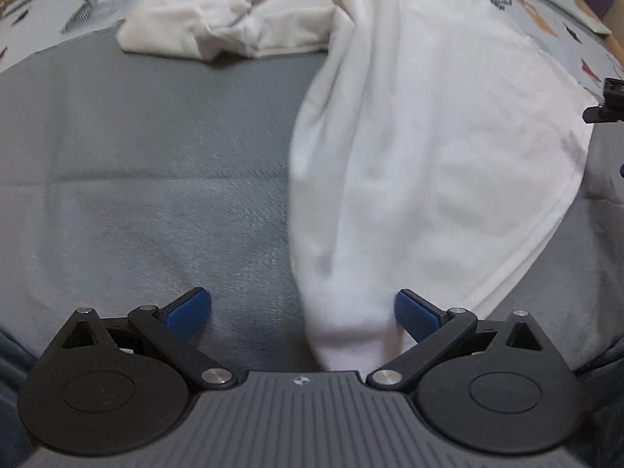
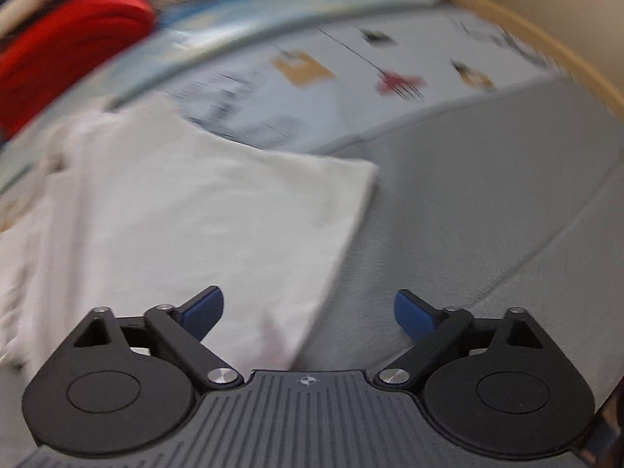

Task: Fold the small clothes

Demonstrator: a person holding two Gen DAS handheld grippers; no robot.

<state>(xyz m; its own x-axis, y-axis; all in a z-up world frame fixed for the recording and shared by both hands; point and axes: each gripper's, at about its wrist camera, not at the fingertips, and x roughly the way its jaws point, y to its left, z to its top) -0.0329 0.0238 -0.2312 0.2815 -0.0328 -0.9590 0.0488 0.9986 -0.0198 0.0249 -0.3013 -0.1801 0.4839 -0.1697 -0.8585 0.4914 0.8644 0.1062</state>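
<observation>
Landmark: mat [image 1: 136, 179] under my claws.
Shirt [image 1: 429, 156]: on mat, right half.
Patterned sheet [image 2: 351, 78]: behind mat.
Clothes pile [image 2: 70, 39]: behind-left of mat.

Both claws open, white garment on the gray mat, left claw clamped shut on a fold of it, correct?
Not quite. In the left wrist view the left claw is open: a fold of the white garment runs between its spread fingers, unclamped. The rest holds: the right claw is open and the garment lies on the gray mat.
</observation>
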